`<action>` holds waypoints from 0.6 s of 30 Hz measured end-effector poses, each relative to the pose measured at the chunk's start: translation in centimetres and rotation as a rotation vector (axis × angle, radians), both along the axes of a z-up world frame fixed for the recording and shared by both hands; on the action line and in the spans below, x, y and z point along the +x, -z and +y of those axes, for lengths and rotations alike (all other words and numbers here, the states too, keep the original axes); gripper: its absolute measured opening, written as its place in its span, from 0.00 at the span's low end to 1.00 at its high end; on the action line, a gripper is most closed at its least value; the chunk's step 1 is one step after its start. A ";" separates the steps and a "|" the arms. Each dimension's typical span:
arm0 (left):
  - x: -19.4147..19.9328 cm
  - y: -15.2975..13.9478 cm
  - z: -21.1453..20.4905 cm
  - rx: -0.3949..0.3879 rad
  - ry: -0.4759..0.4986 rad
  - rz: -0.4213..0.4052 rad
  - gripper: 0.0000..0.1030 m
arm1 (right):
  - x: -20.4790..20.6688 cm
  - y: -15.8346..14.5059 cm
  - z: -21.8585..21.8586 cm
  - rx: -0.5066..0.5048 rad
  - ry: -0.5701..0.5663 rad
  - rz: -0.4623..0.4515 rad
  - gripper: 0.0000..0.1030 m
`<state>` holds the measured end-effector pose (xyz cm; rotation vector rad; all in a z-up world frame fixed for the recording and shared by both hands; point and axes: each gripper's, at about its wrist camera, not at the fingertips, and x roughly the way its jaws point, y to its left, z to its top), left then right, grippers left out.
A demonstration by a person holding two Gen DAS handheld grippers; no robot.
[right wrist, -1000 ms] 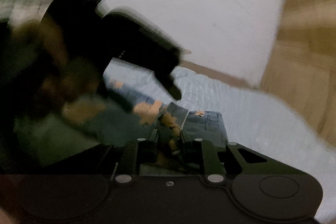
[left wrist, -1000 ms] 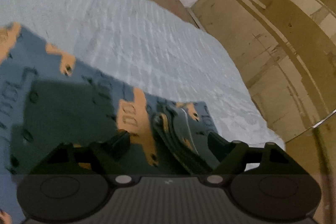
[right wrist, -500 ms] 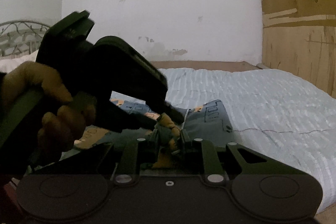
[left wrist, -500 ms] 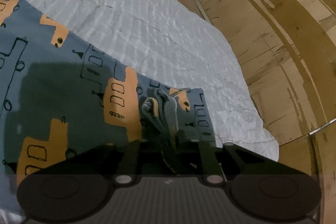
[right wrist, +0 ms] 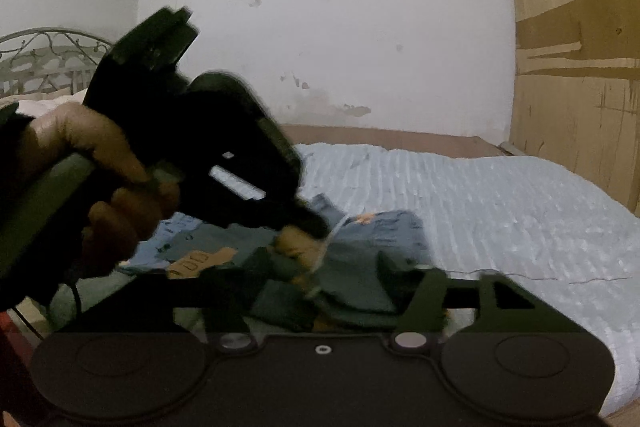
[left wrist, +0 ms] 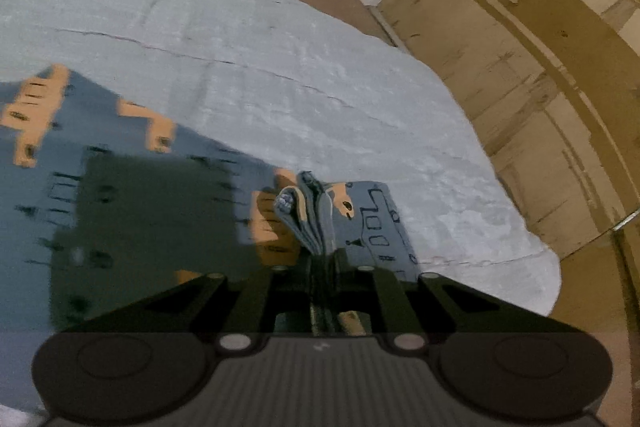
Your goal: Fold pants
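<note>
1. Pants [left wrist: 132,195] lie on the bed [left wrist: 280,75].
2. Left gripper [left wrist: 320,259]: fingers pinched on the pants' bunched edge.
3. Right gripper [right wrist: 320,267]: fingers opening wide, cloth between them, not pressed.

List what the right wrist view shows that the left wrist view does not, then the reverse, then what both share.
Only the right wrist view: the person's hand holding the left gripper from outside, a metal bed frame against the white wall, and the right gripper, jaws opening, the fabric between them no longer pinched.

Only the left wrist view: the bunched edge of the pants clamped between the left gripper's closed fingers, seen close up.

Both: the blue pants with orange print, the pale blue bedsheet and the wooden panel.
</note>
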<state>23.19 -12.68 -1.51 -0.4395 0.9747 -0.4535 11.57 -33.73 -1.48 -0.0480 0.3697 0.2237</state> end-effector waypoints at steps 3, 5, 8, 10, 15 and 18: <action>-0.3 -0.3 2.1 0.014 -0.015 0.006 0.10 | -0.2 -0.2 -0.2 0.002 0.015 -0.008 0.87; -0.6 -0.5 3.4 0.027 -0.021 0.000 0.10 | -0.3 -0.3 -0.1 0.005 0.025 -0.008 0.93; -0.9 -1.0 5.6 0.061 -0.032 -0.016 0.10 | -0.7 -0.4 0.6 0.012 0.030 -0.011 0.96; -1.0 -1.1 6.9 0.085 -0.038 -0.022 0.10 | -0.6 -0.5 0.9 0.015 0.024 -0.010 0.97; -1.3 -0.9 10.0 0.107 -0.048 -0.013 0.10 | -0.8 -0.6 1.9 0.008 0.000 -0.012 0.99; -1.6 -0.7 11.0 0.119 -0.047 -0.018 0.10 | -0.5 -0.6 2.1 0.003 -0.015 -0.007 0.99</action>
